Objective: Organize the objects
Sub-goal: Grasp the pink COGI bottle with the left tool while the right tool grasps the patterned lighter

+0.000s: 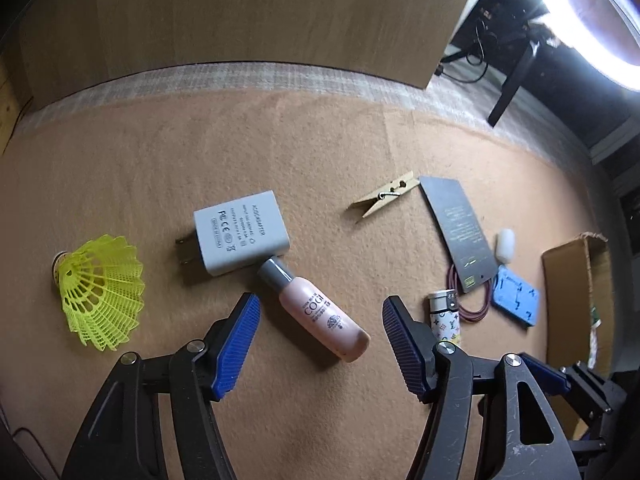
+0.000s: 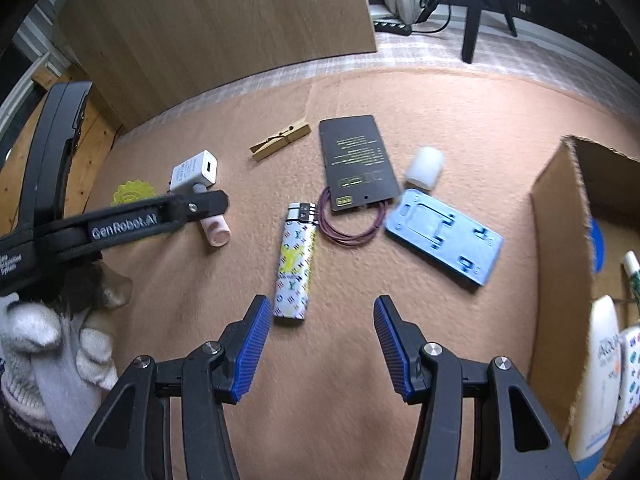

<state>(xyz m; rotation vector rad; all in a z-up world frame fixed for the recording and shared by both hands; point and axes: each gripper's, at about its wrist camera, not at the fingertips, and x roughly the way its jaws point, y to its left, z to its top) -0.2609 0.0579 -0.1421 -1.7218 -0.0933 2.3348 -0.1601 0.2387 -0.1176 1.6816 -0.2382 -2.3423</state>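
A pink bottle point(image 1: 320, 316) with a grey cap lies on the tan mat, cap against a white charger adapter point(image 1: 240, 238). My left gripper point(image 1: 322, 308) hovers over the bottle, open, with its blue pads clear of it on both sides. A patterned lighter point(image 2: 294, 264) lies just ahead of my right gripper point(image 2: 322, 306), which is open and empty. The lighter sits slightly left of the gap between the pads. In the right wrist view the bottle point(image 2: 216, 232) shows partly behind the left gripper's black finger.
On the mat lie a yellow shuttlecock point(image 1: 100, 292), a wooden clothespin point(image 2: 282, 138), a black card point(image 2: 356, 160) over a purple cord loop point(image 2: 352, 224), a white cap point(image 2: 425, 166) and a blue plate point(image 2: 444, 236). A cardboard box point(image 2: 560, 240) at right holds a white tube point(image 2: 596, 372). A wooden board stands behind.
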